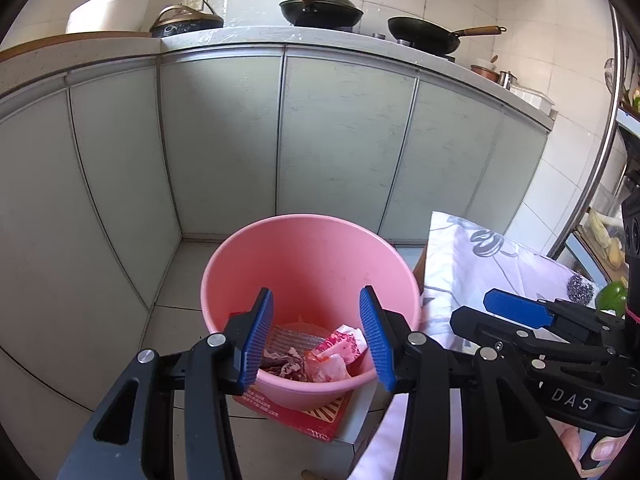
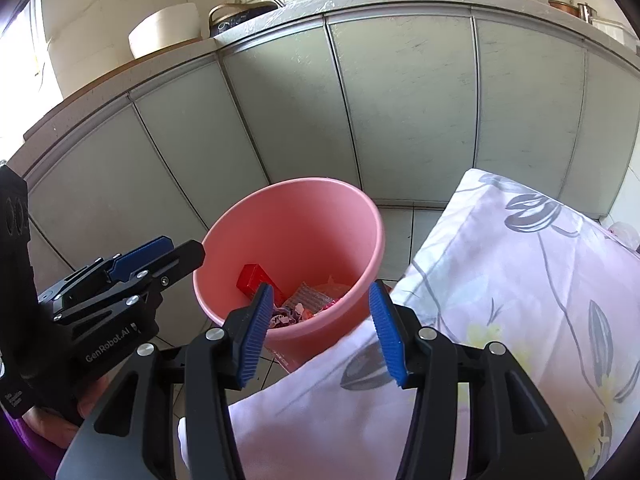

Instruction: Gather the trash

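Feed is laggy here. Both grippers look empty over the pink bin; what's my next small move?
Probably pull the left gripper back from the bin and look for more trash. Both it and the right gripper are open and hold nothing, and wrappers already lie in the bin.

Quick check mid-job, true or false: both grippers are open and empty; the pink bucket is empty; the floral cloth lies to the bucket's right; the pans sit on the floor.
1. Left gripper and right gripper are open, holding nothing. True.
2. The pink bucket is empty. False: crumpled wrappers and a red box lie inside.
3. The floral cloth lies right of the bucket. True.
4. The pans are on the floor. False: the frying pan and lidded pan sit on the counter.
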Available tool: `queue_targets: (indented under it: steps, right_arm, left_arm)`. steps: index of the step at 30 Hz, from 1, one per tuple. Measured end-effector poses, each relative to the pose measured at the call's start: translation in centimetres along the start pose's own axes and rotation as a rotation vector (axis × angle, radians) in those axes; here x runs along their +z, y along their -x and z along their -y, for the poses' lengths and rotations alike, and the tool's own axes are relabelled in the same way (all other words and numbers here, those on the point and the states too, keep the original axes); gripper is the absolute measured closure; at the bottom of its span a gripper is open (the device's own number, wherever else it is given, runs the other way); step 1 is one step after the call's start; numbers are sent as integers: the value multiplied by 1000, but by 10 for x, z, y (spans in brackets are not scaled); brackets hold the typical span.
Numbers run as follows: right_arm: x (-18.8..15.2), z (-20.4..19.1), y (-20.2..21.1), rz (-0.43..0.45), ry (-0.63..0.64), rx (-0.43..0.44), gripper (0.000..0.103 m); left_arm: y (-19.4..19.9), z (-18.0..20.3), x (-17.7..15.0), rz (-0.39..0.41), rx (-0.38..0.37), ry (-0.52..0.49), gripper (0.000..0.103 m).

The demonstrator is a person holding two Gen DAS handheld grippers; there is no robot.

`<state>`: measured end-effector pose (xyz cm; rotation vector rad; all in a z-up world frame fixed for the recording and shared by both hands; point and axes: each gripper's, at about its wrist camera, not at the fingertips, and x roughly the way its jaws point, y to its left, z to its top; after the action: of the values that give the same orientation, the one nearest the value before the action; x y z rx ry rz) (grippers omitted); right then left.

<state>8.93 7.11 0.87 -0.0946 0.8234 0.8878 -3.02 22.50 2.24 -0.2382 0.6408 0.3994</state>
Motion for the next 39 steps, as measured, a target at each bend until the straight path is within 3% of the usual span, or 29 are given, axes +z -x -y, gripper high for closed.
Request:
queue_targets:
  steps: [26, 39]
  right_arm:
    - [-21, 14, 35, 31, -33, -29, 52]
    - [-33, 18, 43, 35, -42, -66, 52]
  left_arm:
    - [16, 36, -3, -5, -24, -71, 59]
    - [10, 44, -7, -59, -94, -26, 59]
